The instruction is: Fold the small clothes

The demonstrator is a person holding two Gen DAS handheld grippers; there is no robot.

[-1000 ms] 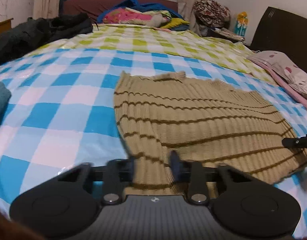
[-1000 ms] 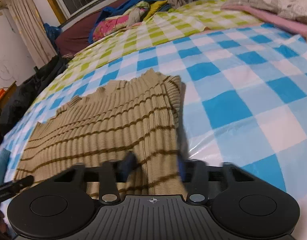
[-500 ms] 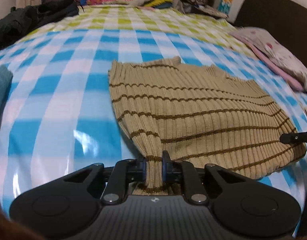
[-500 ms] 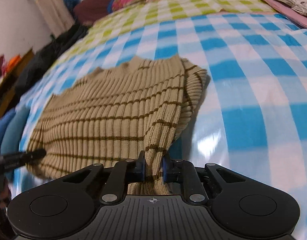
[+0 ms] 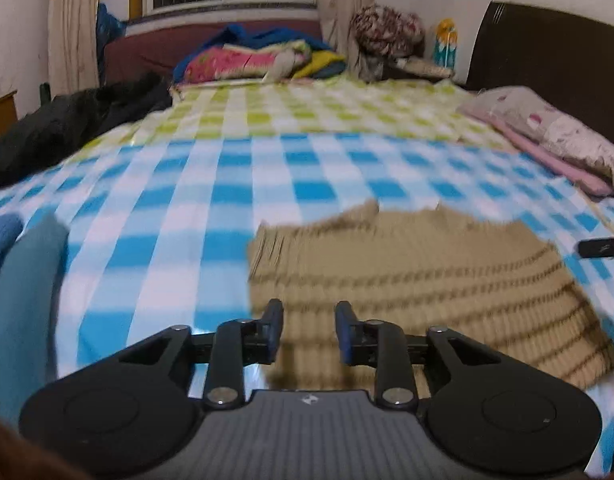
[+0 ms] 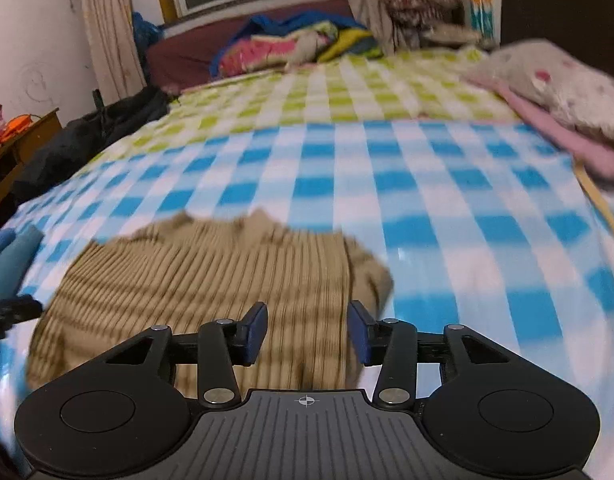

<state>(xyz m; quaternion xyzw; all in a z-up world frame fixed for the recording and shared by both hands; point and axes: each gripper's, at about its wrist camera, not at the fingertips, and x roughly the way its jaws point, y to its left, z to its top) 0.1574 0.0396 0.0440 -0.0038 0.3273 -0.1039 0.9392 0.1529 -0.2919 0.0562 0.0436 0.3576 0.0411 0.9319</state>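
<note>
Looking along the left claw [image 5: 309,332], I saw its jaws parted with nothing between them, poised over the near left part of the sweater [image 5: 419,280]. The sweater, tan ribbed knit with dark thin stripes, lay on the blue-and-white checked sheet [image 5: 187,216] of the bed, just ahead of both claws. Motion blur smeared it, so I could not tell how its layers lay or whether either claw touched the knit.

My right claw [image 6: 307,332] was spread a little wider and also held nothing. It sat above the sweater's [image 6: 211,280] near right part, where the knit bunched into a rounded lump at the right edge. From the right view the left claw's dark tip [image 6: 11,312] showed at the far left edge beside the sweater; from the left view the right claw's tip [image 5: 603,247] showed at the far right edge.

Folded blue cloth [image 5: 23,280] lay at the left of the bed. Farther back the sheet turned green-checked [image 5: 307,116], with a pink pillow [image 5: 547,132] at the right, a dark coat [image 5: 67,120] at the left and a heap of bright bedding [image 5: 259,60] under the window.
</note>
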